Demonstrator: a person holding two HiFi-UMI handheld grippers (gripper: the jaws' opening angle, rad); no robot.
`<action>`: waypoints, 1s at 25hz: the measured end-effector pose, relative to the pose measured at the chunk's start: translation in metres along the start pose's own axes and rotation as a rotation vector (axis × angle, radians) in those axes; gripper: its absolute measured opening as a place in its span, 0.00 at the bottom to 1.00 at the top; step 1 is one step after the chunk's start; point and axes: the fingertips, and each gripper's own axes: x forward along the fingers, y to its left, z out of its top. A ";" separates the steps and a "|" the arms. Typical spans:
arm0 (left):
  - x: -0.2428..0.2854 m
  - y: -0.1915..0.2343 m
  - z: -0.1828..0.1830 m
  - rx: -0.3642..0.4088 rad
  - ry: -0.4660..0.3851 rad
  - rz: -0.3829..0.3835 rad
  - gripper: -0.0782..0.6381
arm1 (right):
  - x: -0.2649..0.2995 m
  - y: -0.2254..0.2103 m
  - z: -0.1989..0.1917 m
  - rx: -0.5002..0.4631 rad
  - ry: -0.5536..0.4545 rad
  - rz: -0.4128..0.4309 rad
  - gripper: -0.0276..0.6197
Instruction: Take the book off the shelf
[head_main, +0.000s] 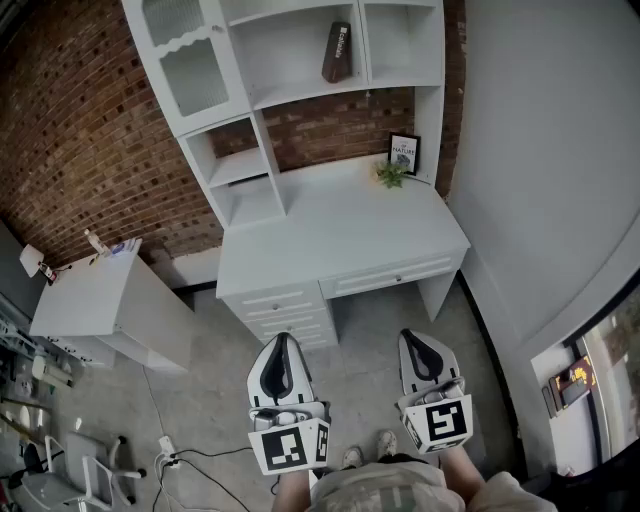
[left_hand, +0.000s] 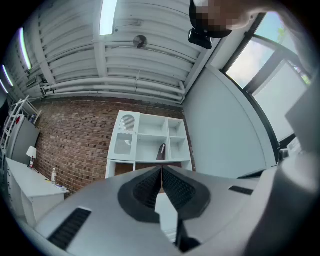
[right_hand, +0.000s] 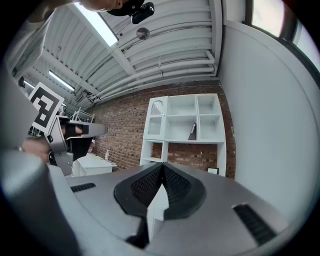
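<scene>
A dark brown book (head_main: 336, 52) leans tilted in the middle compartment of the white shelf unit (head_main: 290, 90) above the desk; it also shows as the book (left_hand: 161, 151) in the left gripper view and the book (right_hand: 192, 132) in the right gripper view. My left gripper (head_main: 281, 352) and right gripper (head_main: 418, 347) hang low over the floor in front of the desk, far from the book. Both have their jaws pressed together with nothing between them.
A white desk (head_main: 330, 240) with drawers stands under the shelf, bearing a small plant (head_main: 391, 173) and a framed picture (head_main: 404, 153). A white side cabinet (head_main: 100, 300) sits left. Cables and a power strip (head_main: 167, 452) lie on the floor. A grey wall (head_main: 550, 150) runs along the right.
</scene>
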 end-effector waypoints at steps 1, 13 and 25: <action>0.000 -0.001 -0.002 0.001 0.005 -0.003 0.13 | 0.000 -0.001 -0.001 -0.003 0.000 0.000 0.07; 0.013 -0.012 -0.017 0.003 0.035 -0.017 0.13 | 0.006 -0.009 -0.015 -0.017 0.029 -0.003 0.07; 0.048 -0.037 -0.036 -0.022 0.053 -0.039 0.13 | 0.005 -0.053 -0.027 -0.003 0.048 -0.044 0.07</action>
